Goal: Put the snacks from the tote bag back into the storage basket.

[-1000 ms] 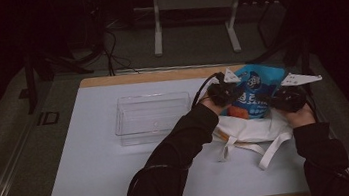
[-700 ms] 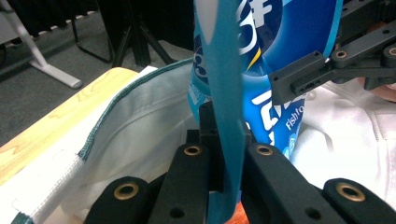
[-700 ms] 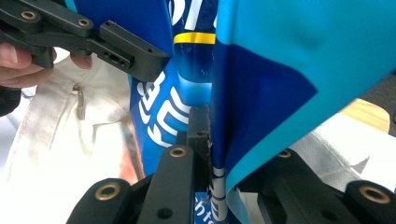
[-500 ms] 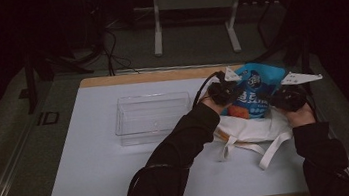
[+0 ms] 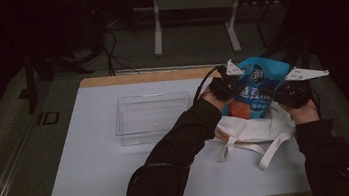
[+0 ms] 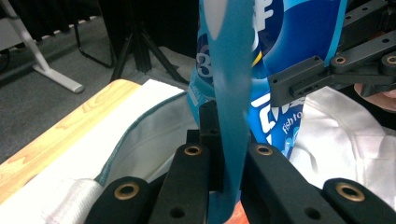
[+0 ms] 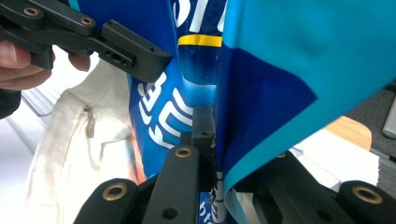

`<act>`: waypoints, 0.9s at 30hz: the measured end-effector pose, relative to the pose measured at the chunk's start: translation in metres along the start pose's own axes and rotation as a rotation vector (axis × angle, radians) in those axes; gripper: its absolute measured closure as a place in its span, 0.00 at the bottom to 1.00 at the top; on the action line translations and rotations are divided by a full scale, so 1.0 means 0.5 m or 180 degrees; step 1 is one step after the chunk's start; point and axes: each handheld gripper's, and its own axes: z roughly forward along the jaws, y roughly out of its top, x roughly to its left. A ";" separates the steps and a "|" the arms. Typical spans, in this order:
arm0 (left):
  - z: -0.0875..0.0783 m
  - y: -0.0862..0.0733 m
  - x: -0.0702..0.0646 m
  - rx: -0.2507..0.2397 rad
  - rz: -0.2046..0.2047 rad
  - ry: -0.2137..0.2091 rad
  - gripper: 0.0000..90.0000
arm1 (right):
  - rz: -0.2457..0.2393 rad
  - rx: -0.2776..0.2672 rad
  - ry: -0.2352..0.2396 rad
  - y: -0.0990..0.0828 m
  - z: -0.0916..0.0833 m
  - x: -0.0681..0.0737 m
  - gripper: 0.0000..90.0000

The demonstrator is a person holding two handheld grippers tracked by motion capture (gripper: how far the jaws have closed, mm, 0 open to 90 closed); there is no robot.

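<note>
Each gripper, left gripper (image 5: 225, 84) and right gripper (image 5: 290, 92), is a matte black two-jaw tool with flat linkage bars pinned by brass-coloured rivets behind the fingers (image 6: 189, 186). A grey three-cornered plate (image 5: 305, 73) sits on top of each body, and a black cable (image 5: 203, 82) trails back from the left one. The person wears dark long sleeves (image 5: 181, 145) reaching the hands.

Dim high view, brighter blurred close-ups

A dim lab: a lone white-topped table (image 5: 98, 188), stand legs (image 5: 158, 39) and floor cables (image 5: 111, 50).
</note>
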 end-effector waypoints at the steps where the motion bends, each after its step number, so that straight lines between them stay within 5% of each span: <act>1: -0.003 0.004 -0.001 -0.0001 0.0009 0.0006 1.00 | -0.0003 -0.0008 -0.0002 0.002 -0.002 0.001 0.93; 27: -0.111 0.087 -0.016 -0.0099 0.0166 0.0077 1.00 | -0.0180 -0.0250 -0.0023 0.102 -0.062 0.049 0.94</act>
